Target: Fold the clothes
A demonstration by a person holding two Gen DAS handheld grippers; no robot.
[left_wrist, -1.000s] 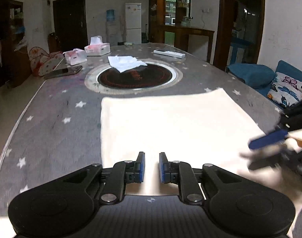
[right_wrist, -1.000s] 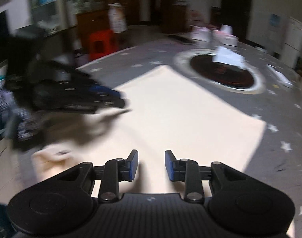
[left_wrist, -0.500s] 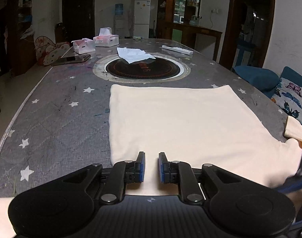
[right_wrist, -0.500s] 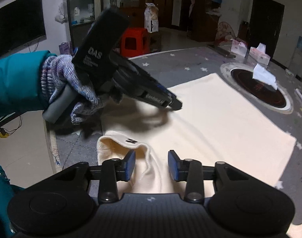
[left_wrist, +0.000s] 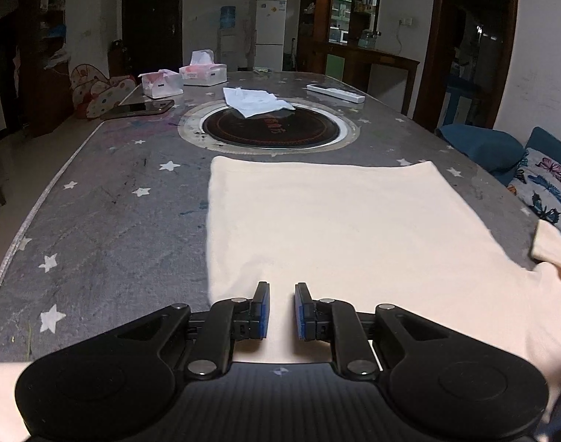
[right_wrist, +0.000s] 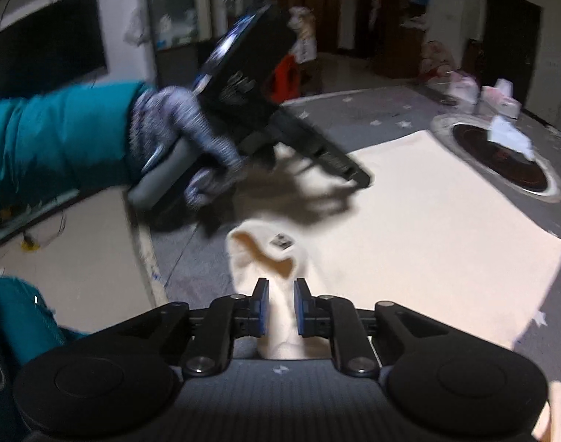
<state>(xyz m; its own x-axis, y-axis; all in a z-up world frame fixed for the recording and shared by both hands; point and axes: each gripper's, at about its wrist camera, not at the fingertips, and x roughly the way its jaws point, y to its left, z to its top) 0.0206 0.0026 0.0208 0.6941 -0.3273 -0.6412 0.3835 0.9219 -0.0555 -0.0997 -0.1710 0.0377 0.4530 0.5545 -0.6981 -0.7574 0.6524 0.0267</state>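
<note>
A cream shirt (left_wrist: 335, 221) lies flat on the grey star-patterned table (left_wrist: 107, 213). It also shows in the right wrist view (right_wrist: 427, 228), with its collar and label (right_wrist: 282, 240) raised near me. My left gripper (left_wrist: 281, 305) is open and empty, low over the shirt's near edge. In the right wrist view the left gripper (right_wrist: 361, 178) points down at the shirt, blurred. My right gripper (right_wrist: 280, 304) is open, its jaws either side of a raised fold of the shirt by the collar. A sleeve (left_wrist: 549, 246) lies at the right.
A round black hotplate (left_wrist: 271, 130) sits mid-table with a crumpled white tissue (left_wrist: 254, 101) on it. Two tissue boxes (left_wrist: 184, 75), a phone (left_wrist: 140, 108) and a white remote (left_wrist: 335, 92) lie at the far end. Blue cushions (left_wrist: 501, 147) are on the right.
The right gripper has come closer to the collar, and the fold now stands between its jaws. The left gripper has stayed over the near edge. The hand holding the left gripper has shifted.
</note>
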